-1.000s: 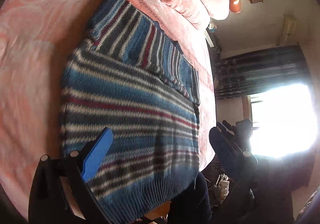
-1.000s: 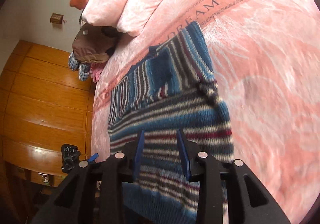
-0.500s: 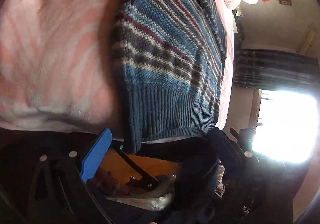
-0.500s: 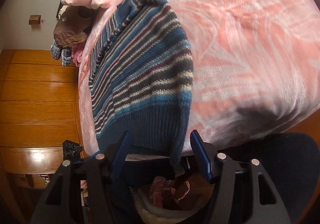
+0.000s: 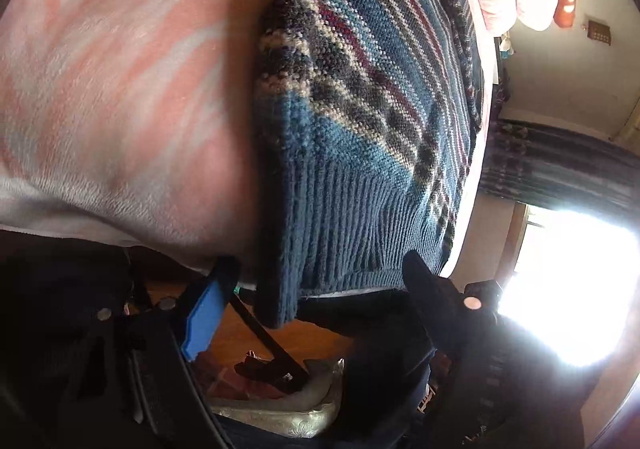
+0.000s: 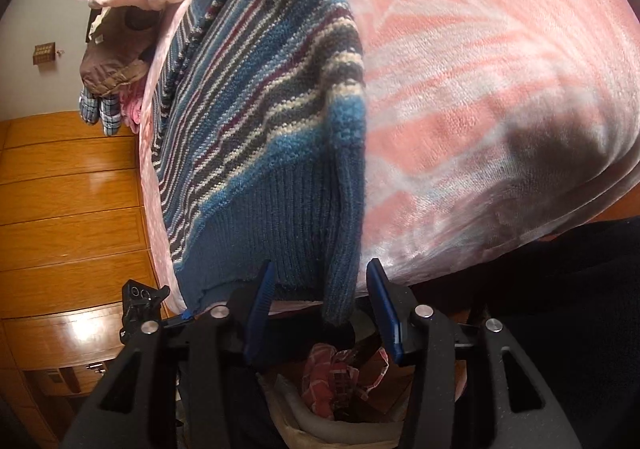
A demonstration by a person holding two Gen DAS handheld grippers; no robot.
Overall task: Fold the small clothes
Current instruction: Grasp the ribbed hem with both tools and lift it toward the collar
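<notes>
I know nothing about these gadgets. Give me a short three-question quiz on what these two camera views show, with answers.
1. True or false: the right hand-held gripper is clamped shut on the striped sweater.
2. Which part of the sweater hangs over the edge of the pink blanket: A) a collar, B) the ribbed hem, C) a button?
3. Fill in: the left hand-held gripper has its jaws ____.

Key: 1 false, its jaws stand open either side of the hem corner; 2 B; 3 open.

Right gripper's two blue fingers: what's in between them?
In the right wrist view, the striped sweater's hanging ribbed hem corner dangles between the open right gripper's fingers, not pinched.
</notes>
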